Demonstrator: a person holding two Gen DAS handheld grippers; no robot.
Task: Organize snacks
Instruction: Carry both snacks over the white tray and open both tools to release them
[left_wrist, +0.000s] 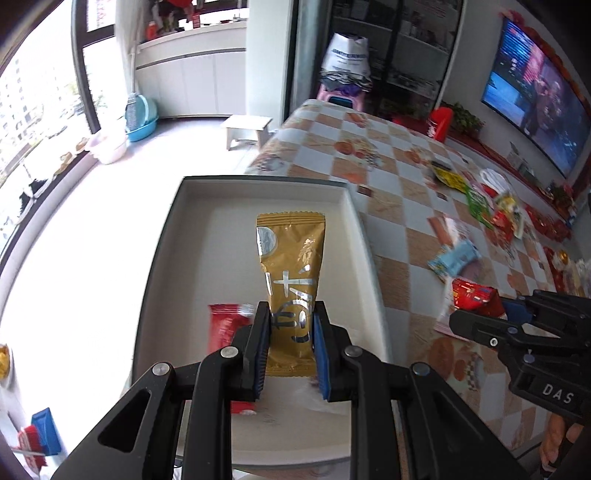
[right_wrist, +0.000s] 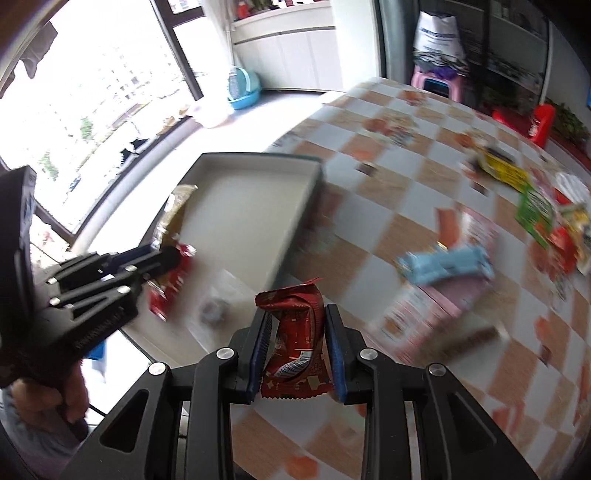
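Checkered orange-and-white cloth covers the table. On it, at ten o'clock in your right view, sits a white tray with a red packet inside. Loose snacks lie scattered toward two o'clock. Your left gripper is clamped on a gold packet over the tray. Your right gripper is clamped on a crumpled red wrapper above the cloth, just beside the tray.
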